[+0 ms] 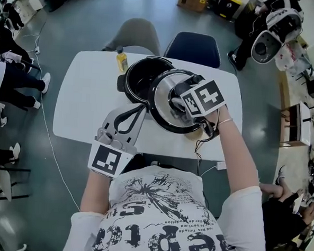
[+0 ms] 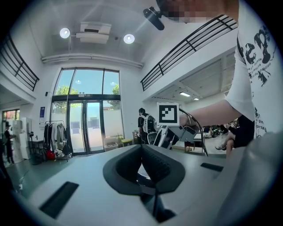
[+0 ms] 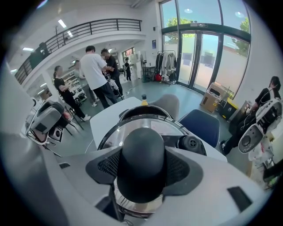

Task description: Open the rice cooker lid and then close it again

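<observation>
Fingers (image 3: 179,168) of the right gripper (image 1: 179,103) are clamped on the knob (image 3: 142,159) of the lid (image 1: 164,100), held off the uncovered rice cooker (image 1: 127,75) lying just upper left. The left gripper (image 1: 139,113), closed on nothing, is placed lower left, farther off.

Figure: open laboratory hall. Mezzanine railing (image 3: 101,24) upper left, tall glass entrance doors (image 2: 86,128) far, people (image 3: 95,66) grouped at far workstations.

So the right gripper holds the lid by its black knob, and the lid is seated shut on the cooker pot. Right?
Not seated. The right gripper does clamp the black knob, but the lid is off the pot, held partly beside it, and the pot's dark inside lies open. The head view shows it.
</observation>
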